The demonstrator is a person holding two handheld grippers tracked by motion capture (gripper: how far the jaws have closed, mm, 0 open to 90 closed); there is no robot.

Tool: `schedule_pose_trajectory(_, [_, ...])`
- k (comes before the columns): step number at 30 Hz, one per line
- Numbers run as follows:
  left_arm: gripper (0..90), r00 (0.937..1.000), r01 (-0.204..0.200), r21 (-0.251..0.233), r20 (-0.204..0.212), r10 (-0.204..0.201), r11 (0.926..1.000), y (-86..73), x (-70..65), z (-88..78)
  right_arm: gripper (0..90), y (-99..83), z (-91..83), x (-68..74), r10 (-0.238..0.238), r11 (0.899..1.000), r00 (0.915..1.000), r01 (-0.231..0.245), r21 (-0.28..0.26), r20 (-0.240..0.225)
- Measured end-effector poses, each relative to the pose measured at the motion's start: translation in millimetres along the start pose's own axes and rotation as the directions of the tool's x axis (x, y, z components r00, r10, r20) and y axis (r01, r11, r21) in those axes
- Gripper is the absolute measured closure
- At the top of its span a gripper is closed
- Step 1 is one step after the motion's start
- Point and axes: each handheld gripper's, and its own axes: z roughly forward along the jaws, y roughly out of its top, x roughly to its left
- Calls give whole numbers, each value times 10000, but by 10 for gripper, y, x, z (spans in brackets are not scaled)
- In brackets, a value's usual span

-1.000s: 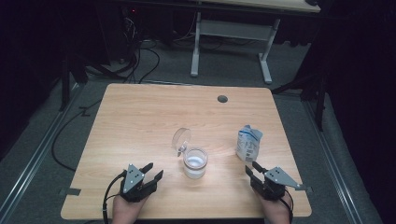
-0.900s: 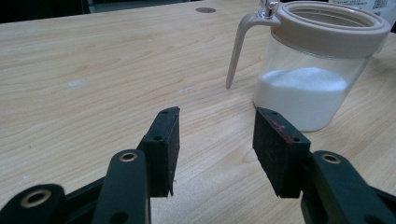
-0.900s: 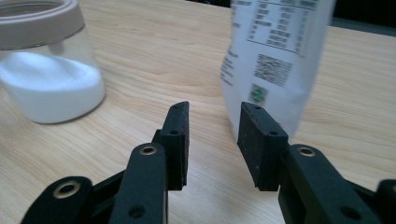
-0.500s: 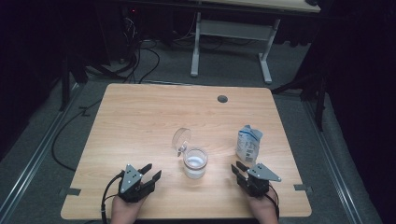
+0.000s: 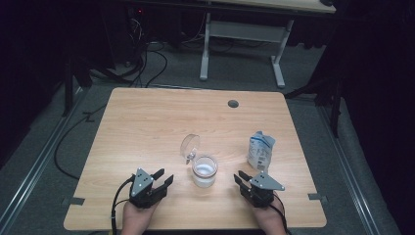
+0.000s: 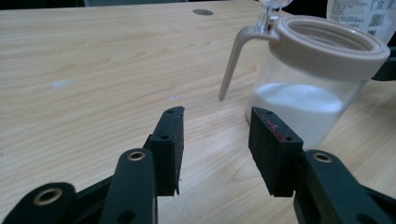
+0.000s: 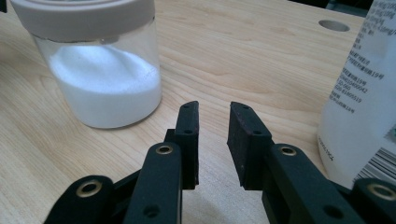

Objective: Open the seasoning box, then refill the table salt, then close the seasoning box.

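A clear jar [image 5: 204, 170] with a beige rim holds white powder, and its hinged lid [image 5: 190, 145] stands open at the back. A white and blue pouch [image 5: 260, 151] stands upright to its right. My left gripper [image 5: 165, 176] rests near the front edge, left of the jar, open and empty. In the left gripper view the left gripper [image 6: 217, 112] points just left of the jar [image 6: 308, 93]. My right gripper [image 5: 240, 176] sits right of the jar, open and empty. The right gripper [image 7: 213, 106] aims between jar [image 7: 102, 84] and pouch [image 7: 364, 93]. Both jaws have just been closing with nothing between them.
The wooden table [image 5: 147, 122] has a round cable hole [image 5: 233, 103] near its far edge. Behind it a second desk stands on white legs [image 5: 205, 44], with cables on the floor at the left. The table's front edge lies just under both hands.
My right gripper has slid left from the near right corner toward the jar, and its jaws have narrowed. The left gripper stayed put, its jaws slightly narrower.
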Motion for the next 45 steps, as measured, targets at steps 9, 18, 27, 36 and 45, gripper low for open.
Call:
schedule_pose_trajectory(9, [614,9998,91,-45,-195,-92,9999,183,3,110,820,119,-33,-40,69,9999,10000,-70,-124,-14])
schedule_pose_trajectory(18, [831,9979,610,-88,-212,-611,9981,422,91,306,898,262,147,-61,24,10000,10000,-24,35,-30])
schedule_pose_trajectory(27, [893,9952,955,-449,-178,-964,9944,675,139,440,899,303,240,50,-461,9987,9986,466,188,-255])
schedule_pose_trajectory(36, [890,9942,1073,-705,119,-1067,9917,756,74,504,898,299,247,212,-645,9977,9947,661,175,-798])
schedule_pose_trajectory(45, [889,9945,983,-954,446,-944,9906,771,-12,459,897,298,293,335,-946,9950,9910,972,235,-947])
